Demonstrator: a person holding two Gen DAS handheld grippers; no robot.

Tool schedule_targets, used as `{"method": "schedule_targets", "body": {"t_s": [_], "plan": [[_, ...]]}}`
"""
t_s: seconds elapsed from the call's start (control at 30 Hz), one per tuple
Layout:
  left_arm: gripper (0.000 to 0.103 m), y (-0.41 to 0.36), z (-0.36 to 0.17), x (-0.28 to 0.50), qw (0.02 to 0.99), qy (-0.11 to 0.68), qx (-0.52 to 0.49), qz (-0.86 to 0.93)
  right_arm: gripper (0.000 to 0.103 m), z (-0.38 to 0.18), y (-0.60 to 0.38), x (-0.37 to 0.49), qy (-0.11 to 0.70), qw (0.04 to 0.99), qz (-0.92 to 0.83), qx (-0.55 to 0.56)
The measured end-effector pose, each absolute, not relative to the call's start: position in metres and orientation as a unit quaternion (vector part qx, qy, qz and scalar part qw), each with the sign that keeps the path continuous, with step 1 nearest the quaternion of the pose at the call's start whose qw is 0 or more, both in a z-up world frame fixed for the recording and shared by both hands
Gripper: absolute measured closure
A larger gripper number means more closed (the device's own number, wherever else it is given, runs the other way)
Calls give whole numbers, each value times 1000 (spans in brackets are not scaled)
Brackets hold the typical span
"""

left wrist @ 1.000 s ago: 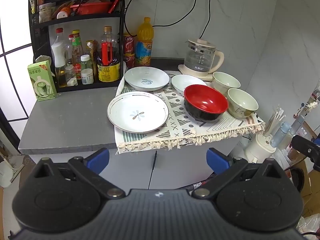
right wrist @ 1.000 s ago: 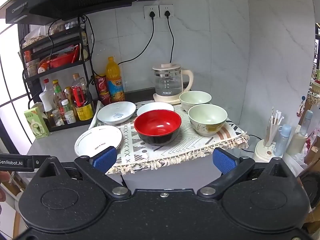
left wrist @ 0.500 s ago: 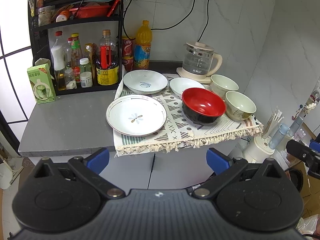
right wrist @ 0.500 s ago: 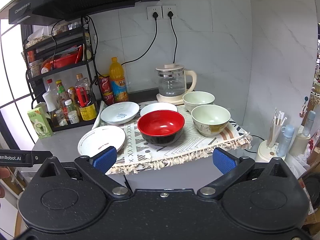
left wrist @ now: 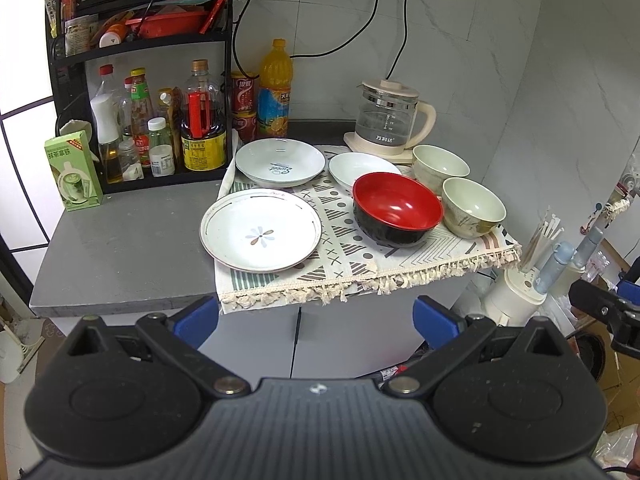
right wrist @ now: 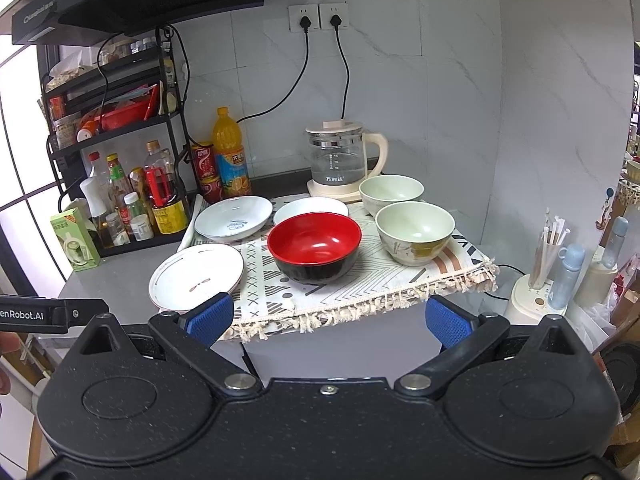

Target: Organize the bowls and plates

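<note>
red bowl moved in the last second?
No. The red bowl sits in the same spot on the patterned cloth, beside the pale green bowl.

i'm looking at a small home kitchen: a range hood (right wrist: 140,4) overhead, a black rack (left wrist: 140,80) crowded with sauce and oil bottles, a glass electric kettle (left wrist: 390,120) plugged into tiled-wall sockets (right wrist: 318,18), and crockery on a fringed cloth (left wrist: 360,264) over a grey counter (left wrist: 120,256).

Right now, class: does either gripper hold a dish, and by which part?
Nothing is held. The left gripper and right gripper are both open, short of the counter's dishes.
</note>
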State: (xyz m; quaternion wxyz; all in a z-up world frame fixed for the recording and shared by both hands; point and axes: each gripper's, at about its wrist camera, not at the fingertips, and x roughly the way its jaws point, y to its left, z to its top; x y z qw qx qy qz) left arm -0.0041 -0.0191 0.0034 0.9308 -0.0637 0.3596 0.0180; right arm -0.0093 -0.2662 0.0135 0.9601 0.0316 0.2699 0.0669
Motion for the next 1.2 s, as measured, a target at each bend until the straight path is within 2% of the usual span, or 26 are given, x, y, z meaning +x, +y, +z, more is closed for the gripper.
{"method": "schedule_targets", "body": {"t_s": [1.2], "plan": [[1,-24,0,39,926,369,-74,18,0,4,-279,16,279,958,59,37]]}}
